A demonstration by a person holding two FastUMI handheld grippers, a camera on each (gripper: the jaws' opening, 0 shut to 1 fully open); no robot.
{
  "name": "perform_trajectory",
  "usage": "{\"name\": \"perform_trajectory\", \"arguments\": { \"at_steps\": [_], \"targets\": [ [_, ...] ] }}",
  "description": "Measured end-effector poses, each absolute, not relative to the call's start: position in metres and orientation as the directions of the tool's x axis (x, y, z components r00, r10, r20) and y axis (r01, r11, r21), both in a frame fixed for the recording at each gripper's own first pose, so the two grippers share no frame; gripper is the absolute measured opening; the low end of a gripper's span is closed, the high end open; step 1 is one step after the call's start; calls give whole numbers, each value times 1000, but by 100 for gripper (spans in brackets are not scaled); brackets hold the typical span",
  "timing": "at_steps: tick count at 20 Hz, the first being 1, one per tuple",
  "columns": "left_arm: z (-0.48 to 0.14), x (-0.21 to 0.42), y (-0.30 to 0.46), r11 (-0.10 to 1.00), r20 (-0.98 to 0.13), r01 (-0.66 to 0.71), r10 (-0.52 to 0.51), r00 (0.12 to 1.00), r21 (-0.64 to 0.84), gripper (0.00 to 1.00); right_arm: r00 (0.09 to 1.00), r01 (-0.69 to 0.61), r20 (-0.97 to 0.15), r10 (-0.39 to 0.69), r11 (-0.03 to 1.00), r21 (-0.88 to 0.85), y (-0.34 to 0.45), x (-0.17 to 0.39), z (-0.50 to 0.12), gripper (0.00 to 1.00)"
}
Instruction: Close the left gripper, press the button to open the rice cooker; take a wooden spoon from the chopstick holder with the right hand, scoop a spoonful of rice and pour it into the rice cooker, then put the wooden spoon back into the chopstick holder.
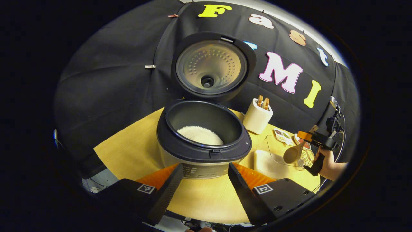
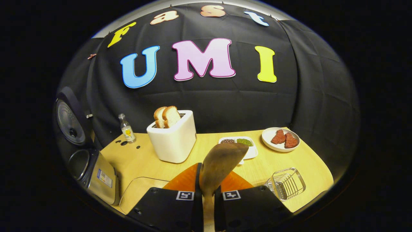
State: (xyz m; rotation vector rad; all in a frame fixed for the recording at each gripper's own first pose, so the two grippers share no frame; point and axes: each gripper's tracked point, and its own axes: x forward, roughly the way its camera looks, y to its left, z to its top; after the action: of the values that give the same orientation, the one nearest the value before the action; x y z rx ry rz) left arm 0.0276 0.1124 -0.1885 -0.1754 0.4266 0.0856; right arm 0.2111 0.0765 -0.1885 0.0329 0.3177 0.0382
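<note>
Pale wooden desk [image 1: 206, 199], black-rimmed silver rice cooker [image 1: 203, 151] lid up, white rice inside, left hand-held gripper [image 1: 206, 183] spread wide just before it, right hand-held gripper [image 2: 208, 193] clamped on brown wooden spoon [image 2: 219, 164], bowl forward beyond its fingers, wire chopstick holder [image 2: 285, 183] to its right

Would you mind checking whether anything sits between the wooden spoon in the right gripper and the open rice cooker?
Nothing visible blocks it. The right gripper holds the wooden spoon above the clear rice container, beside the rice cooker, whose lid stands open. The toaster sits farther back, off that line.
</note>
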Motion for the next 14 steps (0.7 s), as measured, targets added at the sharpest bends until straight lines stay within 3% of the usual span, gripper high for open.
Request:
{"name": "perform_trajectory", "arguments": {
  "at_steps": [2,5,7,14],
  "targets": [
    [-190,26,113,979,-415,-119,39,909,-167,95,955,-18,-295,31,999,48,80,217,-184,17],
    [-190,24,116,972,-414,-128,37,910,-195,95,893,25,-449,27,994,110,94,213,-220,17],
    [-186,23,121,967,-407,-141,43,912,-214,95,870,43,-493,30,990,135,101,217,-227,17],
    [-175,18,138,957,-381,-170,70,922,-233,95,843,-9,-536,46,997,71,105,188,-231,17]
  ]
}}
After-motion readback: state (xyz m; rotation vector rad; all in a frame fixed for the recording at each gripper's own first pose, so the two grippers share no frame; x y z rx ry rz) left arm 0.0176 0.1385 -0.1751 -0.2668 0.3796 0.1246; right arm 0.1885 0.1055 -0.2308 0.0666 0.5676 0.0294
